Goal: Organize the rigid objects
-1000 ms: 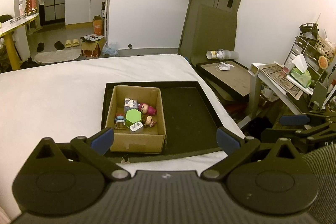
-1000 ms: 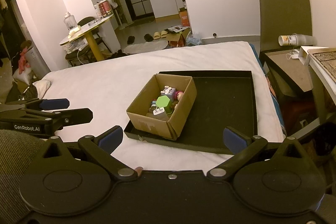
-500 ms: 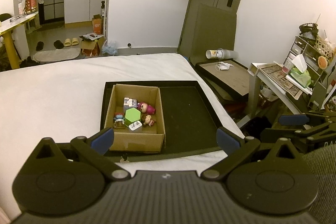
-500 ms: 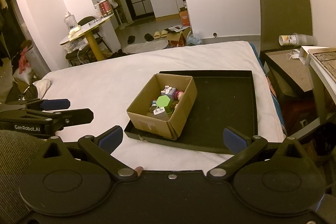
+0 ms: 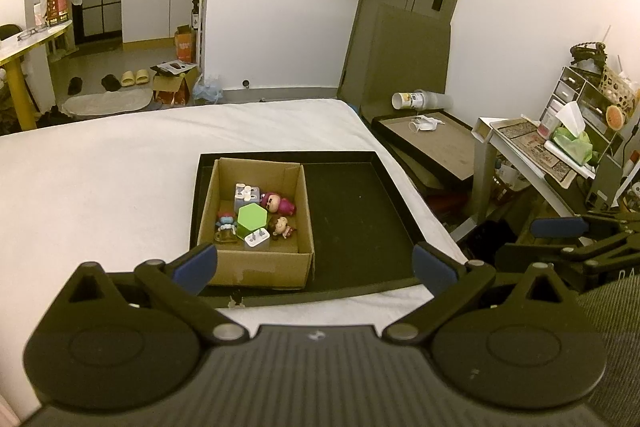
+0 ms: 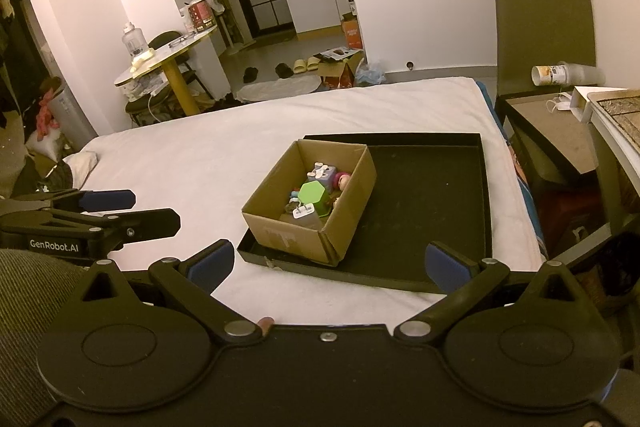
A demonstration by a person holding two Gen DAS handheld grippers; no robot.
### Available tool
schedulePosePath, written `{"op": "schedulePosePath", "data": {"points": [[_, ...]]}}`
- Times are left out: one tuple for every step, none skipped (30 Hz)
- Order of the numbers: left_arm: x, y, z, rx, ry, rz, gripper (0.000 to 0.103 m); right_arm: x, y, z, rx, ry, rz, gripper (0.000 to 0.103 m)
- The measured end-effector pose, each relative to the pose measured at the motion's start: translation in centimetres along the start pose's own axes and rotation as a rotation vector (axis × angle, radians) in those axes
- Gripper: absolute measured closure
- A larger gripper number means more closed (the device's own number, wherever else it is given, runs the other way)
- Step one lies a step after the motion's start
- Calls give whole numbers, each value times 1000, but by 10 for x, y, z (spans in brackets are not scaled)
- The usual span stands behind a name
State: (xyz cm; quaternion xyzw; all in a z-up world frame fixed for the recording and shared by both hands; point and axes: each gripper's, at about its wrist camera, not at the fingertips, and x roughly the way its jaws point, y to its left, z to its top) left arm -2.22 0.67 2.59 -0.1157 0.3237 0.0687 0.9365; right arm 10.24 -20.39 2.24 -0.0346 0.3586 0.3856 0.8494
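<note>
The left gripper (image 5: 315, 263) and right gripper (image 6: 327, 262) are matte black, blue-padded, silver-riveted; one reads "GenRobot.AI".

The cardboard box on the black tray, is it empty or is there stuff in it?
Not empty. The cardboard box holds a green hexagonal block, small figurines and a white plug.

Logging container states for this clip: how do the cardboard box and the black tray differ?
The cardboard box is tan, tall-walled and holds small toys; the black tray is dark, shallow-rimmed and wider. The box sits inside the tray's left part, while the tray lies on the white bed. Both are rectangular and open-topped.
</note>
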Motion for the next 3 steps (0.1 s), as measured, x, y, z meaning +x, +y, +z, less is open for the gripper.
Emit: {"op": "schedulePosePath", "data": {"points": [[0,0,0,0,0,0,0,0,0,0,1,1,1,0],[0,0,0,0,-1,0,0,0,0,0,1,0,1,0],[0,0,0,0,2,-4,0,0,0,0,0,-2,1,0]]}}
